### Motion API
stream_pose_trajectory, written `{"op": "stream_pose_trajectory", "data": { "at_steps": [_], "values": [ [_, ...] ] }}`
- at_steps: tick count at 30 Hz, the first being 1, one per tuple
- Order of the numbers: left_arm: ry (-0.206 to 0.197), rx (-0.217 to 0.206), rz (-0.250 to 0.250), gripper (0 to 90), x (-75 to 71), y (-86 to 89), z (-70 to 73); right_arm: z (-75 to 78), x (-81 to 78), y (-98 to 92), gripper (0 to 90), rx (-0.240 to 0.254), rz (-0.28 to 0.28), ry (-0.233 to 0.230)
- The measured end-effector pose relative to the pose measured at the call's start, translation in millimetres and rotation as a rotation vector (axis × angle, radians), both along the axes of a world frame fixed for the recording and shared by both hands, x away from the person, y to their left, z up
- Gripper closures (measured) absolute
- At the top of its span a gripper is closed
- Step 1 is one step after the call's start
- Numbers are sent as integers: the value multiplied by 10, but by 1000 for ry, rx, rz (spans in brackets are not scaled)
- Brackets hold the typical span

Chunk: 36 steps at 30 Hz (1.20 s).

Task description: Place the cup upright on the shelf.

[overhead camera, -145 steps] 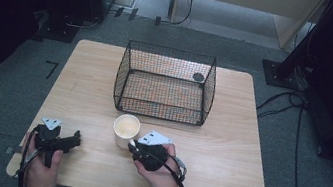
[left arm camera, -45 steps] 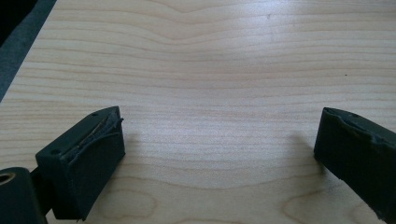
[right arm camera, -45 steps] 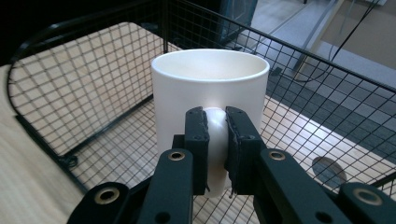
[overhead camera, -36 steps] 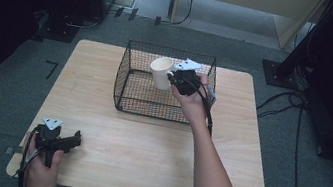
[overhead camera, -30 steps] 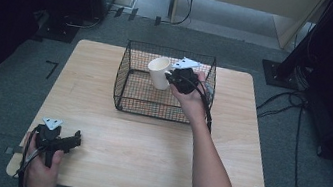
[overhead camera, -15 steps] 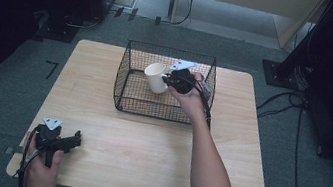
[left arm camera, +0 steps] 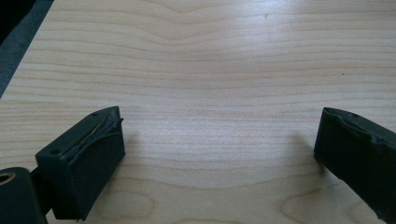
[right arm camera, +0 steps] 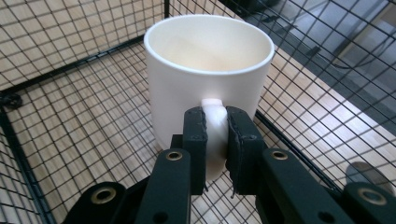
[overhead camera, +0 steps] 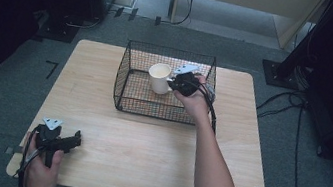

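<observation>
Our right claw [right arm camera: 216, 140] is clamped on the mug [right arm camera: 205, 79] handle inside the basket [overhead camera: 129, 75]; our left claw [left arm camera: 219, 154] rests apart on the tabletop [left arm camera: 210, 60].

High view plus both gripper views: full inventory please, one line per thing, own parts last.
mug: 1, white, held by its handle inside the basket, upright
wire basket: 1, black mesh, far middle of the table
small dark round thing: 1, basket floor at a corner, too small to identify
table: 1, light wood, on a grey floor
cables: several, black, on the floor right of the table
right gripper: 1, black, jaws shut on the mug handle
left gripper: 1, black, jaws wide open over bare table, near left corner
forearms and hands: 2, coming in from the near edge
</observation>
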<state>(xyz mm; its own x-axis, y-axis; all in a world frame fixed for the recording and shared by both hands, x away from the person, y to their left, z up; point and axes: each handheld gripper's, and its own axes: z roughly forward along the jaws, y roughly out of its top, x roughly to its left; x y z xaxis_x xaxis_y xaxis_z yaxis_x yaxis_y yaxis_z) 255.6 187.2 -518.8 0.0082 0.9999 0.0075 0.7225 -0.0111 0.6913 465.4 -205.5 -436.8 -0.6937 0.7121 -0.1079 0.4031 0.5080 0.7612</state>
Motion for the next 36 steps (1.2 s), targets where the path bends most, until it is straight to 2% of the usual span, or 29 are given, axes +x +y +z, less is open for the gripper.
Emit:
{"op": "stream_pose_trajectory", "data": {
  "at_steps": [3, 7, 13, 14, 16, 19, 21, 23, 26, 31, 36],
  "values": [
    [0, 0, 0, 18, 0, 0, 0, -7, 2, -3, 763, -11, -16, -6],
    [0, 0, 0, 19, 0, 0, 0, -6, -2, -24, 727, 1, -13, 0],
    [-1, -1, 1, 19, 0, -1, 0, 25, -23, -41, 638, 31, 2, -25],
    [0, 0, 0, 18, 0, 0, 0, 38, -37, -42, 593, 39, 2, -43],
    [0, 0, 0, 19, 0, 0, 0, 46, -46, -42, 573, 37, -5, -56],
    [1, 0, 0, 19, 0, 0, 0, 97, -76, -55, 529, 61, -11, -107],
    [0, 0, 0, 19, 0, 0, 0, 175, -109, -60, 526, 84, -20, -130],
    [0, 0, 0, 18, 0, 0, 0, 272, -147, -71, 513, 132, -21, -177],
    [0, 0, 0, 18, 0, 0, 0, 397, -206, -76, 470, 142, -40, -223],
    [0, 0, 0, 19, 0, 0, 0, 517, -347, -92, 399, 148, -41, -220],
    [-1, -1, 1, 19, 0, -1, 0, 596, -557, -153, 356, 227, -22, -211]
  ]
}}
